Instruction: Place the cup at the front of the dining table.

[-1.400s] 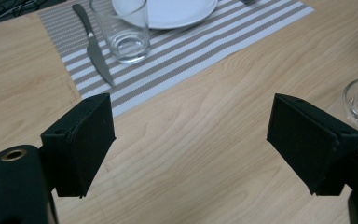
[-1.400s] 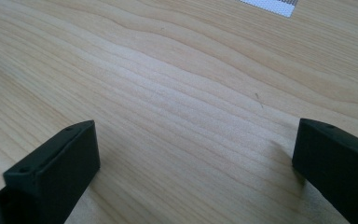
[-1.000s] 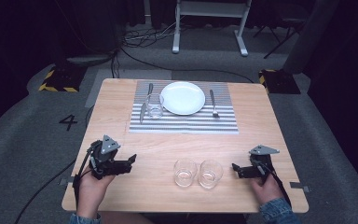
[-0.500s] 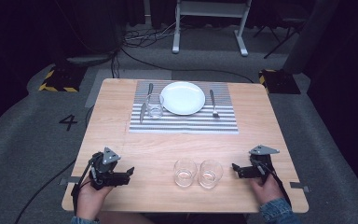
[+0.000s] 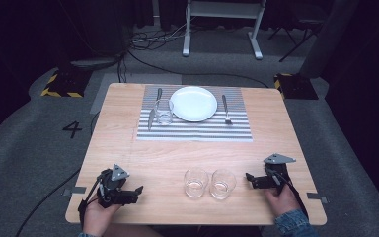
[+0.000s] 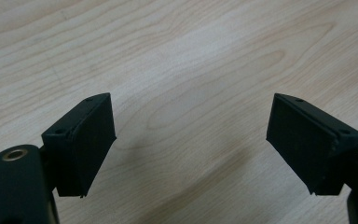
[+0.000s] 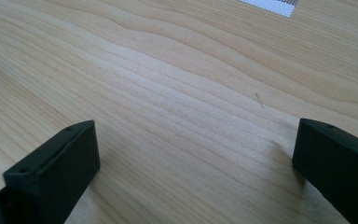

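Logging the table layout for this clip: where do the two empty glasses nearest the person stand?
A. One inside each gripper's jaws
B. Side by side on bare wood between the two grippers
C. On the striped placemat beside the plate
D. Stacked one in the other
B: the two empty glasses stand side by side on the bare wooden table, between the left gripper and the right gripper, held by neither.

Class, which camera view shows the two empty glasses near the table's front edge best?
The high view: both glasses stand side by side between the left gripper and right gripper. Each gripper view looks past open jaws at bare table wood instead.
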`<state>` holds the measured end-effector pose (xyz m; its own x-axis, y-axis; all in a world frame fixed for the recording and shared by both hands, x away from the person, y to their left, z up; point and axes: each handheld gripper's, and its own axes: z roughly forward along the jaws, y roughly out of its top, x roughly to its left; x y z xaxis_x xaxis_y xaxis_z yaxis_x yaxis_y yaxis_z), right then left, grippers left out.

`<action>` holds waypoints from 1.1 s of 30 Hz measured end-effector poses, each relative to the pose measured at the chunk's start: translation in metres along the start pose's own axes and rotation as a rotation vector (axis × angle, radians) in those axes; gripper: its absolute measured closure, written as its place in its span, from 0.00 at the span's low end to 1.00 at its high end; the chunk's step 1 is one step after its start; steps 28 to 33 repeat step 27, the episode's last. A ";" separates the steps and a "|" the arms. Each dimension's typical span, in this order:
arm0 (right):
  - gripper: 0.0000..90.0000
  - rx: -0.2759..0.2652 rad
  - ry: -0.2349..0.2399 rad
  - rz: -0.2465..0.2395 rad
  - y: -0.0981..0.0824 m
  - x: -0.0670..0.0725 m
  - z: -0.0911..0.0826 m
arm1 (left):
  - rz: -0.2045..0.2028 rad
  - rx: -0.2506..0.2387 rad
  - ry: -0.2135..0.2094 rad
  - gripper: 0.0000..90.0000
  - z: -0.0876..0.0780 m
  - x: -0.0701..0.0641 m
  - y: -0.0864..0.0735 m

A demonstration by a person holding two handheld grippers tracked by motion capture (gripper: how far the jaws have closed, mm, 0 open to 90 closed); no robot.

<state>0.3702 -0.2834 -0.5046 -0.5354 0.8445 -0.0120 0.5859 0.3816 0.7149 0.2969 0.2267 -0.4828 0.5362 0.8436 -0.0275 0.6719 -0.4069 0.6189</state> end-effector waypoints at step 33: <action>0.01 0.001 0.002 0.001 0.000 0.000 0.000 | 0.051 -0.072 -0.042 0.12 0.013 0.000 -0.016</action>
